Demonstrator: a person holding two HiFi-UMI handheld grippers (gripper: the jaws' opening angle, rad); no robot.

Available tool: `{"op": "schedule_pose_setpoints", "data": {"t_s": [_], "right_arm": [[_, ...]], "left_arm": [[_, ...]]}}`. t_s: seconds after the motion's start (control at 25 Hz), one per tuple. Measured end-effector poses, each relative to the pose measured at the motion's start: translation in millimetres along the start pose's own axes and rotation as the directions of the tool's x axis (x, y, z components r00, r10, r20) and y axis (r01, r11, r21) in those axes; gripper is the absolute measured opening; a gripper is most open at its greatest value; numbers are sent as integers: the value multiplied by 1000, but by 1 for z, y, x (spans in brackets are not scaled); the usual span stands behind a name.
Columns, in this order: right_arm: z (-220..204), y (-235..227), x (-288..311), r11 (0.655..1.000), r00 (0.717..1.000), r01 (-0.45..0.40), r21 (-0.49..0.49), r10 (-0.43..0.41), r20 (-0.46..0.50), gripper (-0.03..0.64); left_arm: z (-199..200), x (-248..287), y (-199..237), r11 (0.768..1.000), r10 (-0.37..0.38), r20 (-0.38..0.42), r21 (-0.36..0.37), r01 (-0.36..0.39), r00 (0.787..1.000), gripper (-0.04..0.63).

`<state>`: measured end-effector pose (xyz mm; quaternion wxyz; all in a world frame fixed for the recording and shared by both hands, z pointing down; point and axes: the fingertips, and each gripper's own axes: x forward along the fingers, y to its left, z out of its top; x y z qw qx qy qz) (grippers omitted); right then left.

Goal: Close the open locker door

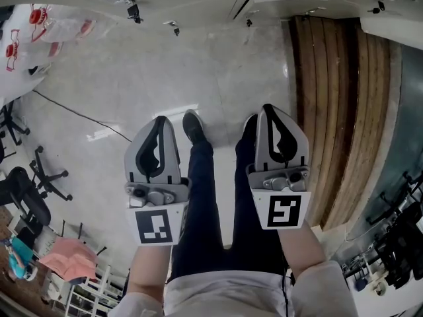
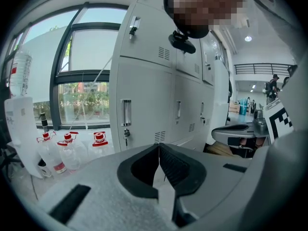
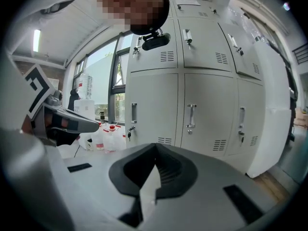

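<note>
A bank of grey-white lockers (image 3: 192, 81) stands ahead of me. One door (image 3: 274, 114) at the right end stands swung out, edge-on to me. The left gripper view shows the same door (image 2: 220, 100) right of the closed lockers (image 2: 144, 81). My left gripper (image 1: 160, 119) and right gripper (image 1: 268, 107) are held side by side over the person's legs, well short of the lockers. The left gripper (image 2: 159, 144) is shut, with nothing between its pads. The right gripper (image 3: 155, 145) is also shut and empty.
Clear water bottles with red caps (image 2: 67, 148) stand by the window left of the lockers. A wooden slatted strip (image 1: 337, 111) runs along the right. Office chairs (image 1: 26, 190), a pink cloth (image 1: 69, 256) and a black cable (image 1: 79, 114) are on the left.
</note>
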<state>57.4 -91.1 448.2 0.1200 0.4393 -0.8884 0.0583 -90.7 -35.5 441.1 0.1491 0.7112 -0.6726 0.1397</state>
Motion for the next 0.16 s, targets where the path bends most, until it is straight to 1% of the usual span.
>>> {"op": "schedule_pose_setpoints", "data": {"t_s": [0.16], "right_arm": [[-5,-2,-4,1000,1000,-11,3,11,-14,12]], "left_arm": [[0,3,-7,1000,-7,-14,9,7,1000,11]]}}
